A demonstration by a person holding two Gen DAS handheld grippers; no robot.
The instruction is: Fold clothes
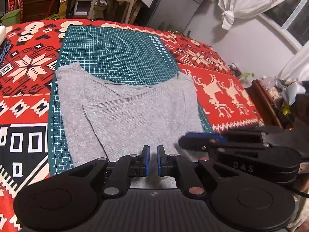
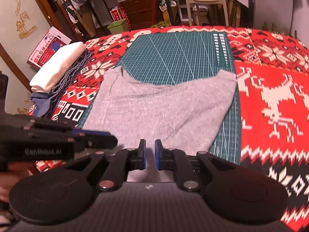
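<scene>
The grey top (image 1: 127, 108) is lying partly folded on the cutting mat (image 1: 115, 50); more folds are probably remaining. The left claw (image 1: 152, 161) and right claw (image 2: 149, 154) are both hovering at its near edge, slightly parted and gripping nothing.

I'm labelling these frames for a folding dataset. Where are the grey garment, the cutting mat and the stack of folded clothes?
grey garment (image 1: 135, 112): left wrist view, middle of the cloth.
cutting mat (image 1: 115, 52): left wrist view, bare far part of the grid.
folded clothes (image 2: 58, 67): right wrist view, white top piece of the stack.

Left wrist: you look forward, close, low over the near edge.
Right wrist: same, beside it.
Shared: grey garment (image 1: 127, 106), green mat (image 2: 173, 56).
</scene>
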